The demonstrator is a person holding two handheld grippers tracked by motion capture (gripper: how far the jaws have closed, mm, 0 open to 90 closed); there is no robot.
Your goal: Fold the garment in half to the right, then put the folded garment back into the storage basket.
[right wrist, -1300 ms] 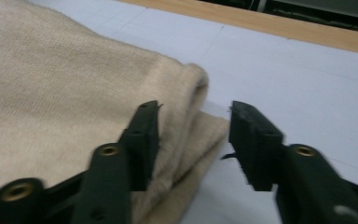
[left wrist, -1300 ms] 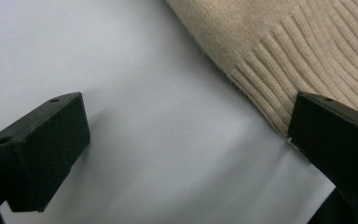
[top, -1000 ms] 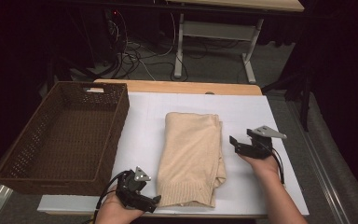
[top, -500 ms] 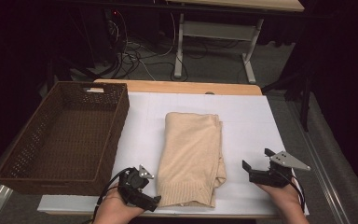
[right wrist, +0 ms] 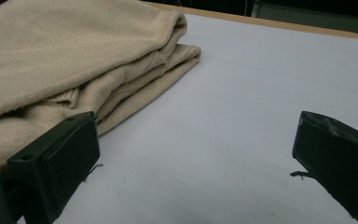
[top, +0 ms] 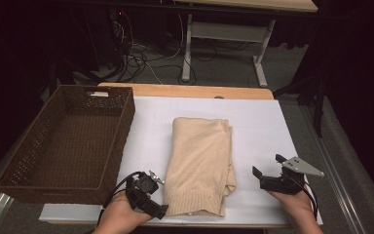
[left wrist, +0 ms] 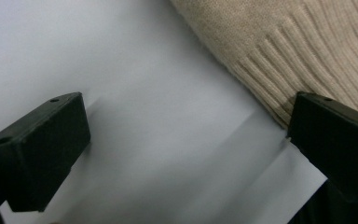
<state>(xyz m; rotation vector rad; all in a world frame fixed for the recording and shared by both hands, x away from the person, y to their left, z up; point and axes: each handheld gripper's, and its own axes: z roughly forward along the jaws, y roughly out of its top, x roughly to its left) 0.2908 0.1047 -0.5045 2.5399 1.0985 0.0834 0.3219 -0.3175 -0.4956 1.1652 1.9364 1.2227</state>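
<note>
1. High view: a folded beige sweater (top: 200, 165) lies in the middle of the white table cover (top: 263, 122), long side running away from the person, ribbed hem at the near edge. A brown wicker basket (top: 29, 161) sits at the left of the table, just beside the cover's left edge and apart from the sweater. The left gripper (top: 151, 204) is down at the near edge, right by the sweater's near left corner. The right gripper (top: 268, 170) sits off to the right of the sweater, near it but not touching, jaws pointing toward it and spread apart. Its jaws have just been opening, with nothing between them.

2. Left gripper view: both black jaws stand wide apart over the white cover. The sweater's ribbed hem (left wrist: 298, 60) fills the upper right, and the right-hand jaw sits right at the hem's edge; can't really tell if it's touching. Between the jaws it's plain cover, no cloth.

3. Right gripper view: jaws wide again, nothing held. The sweater's stacked folds (right wrist: 74, 60) lie to the left, just behind the left-hand jaw, and bare cover (right wrist: 261, 93) stretches ahead.
</note>
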